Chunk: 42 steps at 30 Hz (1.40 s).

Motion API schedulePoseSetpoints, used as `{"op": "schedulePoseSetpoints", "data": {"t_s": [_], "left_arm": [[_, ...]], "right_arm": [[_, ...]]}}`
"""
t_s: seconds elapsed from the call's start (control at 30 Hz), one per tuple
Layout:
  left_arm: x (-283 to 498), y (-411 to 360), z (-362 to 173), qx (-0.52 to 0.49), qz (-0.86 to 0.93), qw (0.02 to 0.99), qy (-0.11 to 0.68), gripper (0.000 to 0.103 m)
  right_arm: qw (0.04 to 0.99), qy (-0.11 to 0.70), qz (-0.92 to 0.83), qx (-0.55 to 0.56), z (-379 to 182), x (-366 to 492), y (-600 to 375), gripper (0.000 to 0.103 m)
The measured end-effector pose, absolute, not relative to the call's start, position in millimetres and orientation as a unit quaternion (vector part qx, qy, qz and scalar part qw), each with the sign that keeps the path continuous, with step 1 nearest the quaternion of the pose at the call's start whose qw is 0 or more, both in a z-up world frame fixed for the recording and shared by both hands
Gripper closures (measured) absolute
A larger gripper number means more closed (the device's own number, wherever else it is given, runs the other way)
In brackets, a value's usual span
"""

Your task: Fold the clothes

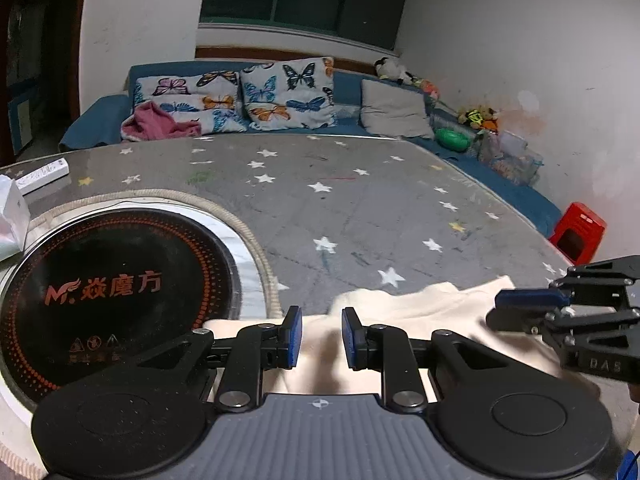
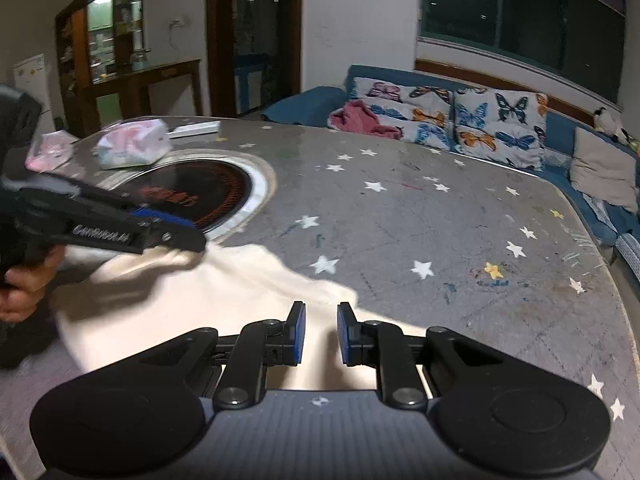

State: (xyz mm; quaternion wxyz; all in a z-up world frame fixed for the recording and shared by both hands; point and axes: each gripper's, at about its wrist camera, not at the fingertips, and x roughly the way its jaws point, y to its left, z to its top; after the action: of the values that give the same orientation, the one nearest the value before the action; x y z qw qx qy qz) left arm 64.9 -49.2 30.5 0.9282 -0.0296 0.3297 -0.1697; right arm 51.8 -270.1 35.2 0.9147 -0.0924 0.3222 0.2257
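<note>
A cream garment [image 1: 420, 320] lies crumpled on the grey star-print table [image 1: 340, 208] near its front edge; it also shows in the right wrist view [image 2: 208, 300]. My left gripper [image 1: 321, 338] is open, its jaws apart over the garment's left part, holding nothing. It shows from the side in the right wrist view [image 2: 180, 226], low over the cloth's far left edge. My right gripper [image 2: 321, 334] is open above the garment's right edge. It shows at the right in the left wrist view [image 1: 528, 302].
A round black induction cooktop [image 1: 112, 292] is set into the table at the left. Tissue packs [image 2: 134, 148] and a white remote [image 1: 42, 174] lie beyond it. A blue sofa with butterfly cushions [image 1: 288, 94] runs behind the table. A red stool [image 1: 578, 232] stands at the right.
</note>
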Motion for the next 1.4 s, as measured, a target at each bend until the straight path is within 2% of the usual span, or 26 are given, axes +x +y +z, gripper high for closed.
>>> {"op": "schedulePoseSetpoints", "data": {"t_s": [0.43, 0.73, 1.23, 1.4], "left_arm": [[-6, -83, 32, 0.001, -0.242, 0.917, 0.318, 0.079], [-22, -86, 19, 0.014, -0.238, 0.915, 0.326, 0.079], [-31, -77, 18, 0.001, -0.222, 0.917, 0.331, 0.079], [-36, -62, 23, -0.014, -0.204, 0.923, 0.325, 0.078]], "right_arm": [[0.895, 0.316, 0.282, -0.141, 27, -14, -248, 0.087], [0.898, 0.307, 0.275, -0.153, 31, -34, -252, 0.087], [0.914, 0.341, 0.202, -0.086, 27, -44, -308, 0.087], [0.92, 0.328, 0.2, -0.08, 33, -45, -312, 0.087]]}}
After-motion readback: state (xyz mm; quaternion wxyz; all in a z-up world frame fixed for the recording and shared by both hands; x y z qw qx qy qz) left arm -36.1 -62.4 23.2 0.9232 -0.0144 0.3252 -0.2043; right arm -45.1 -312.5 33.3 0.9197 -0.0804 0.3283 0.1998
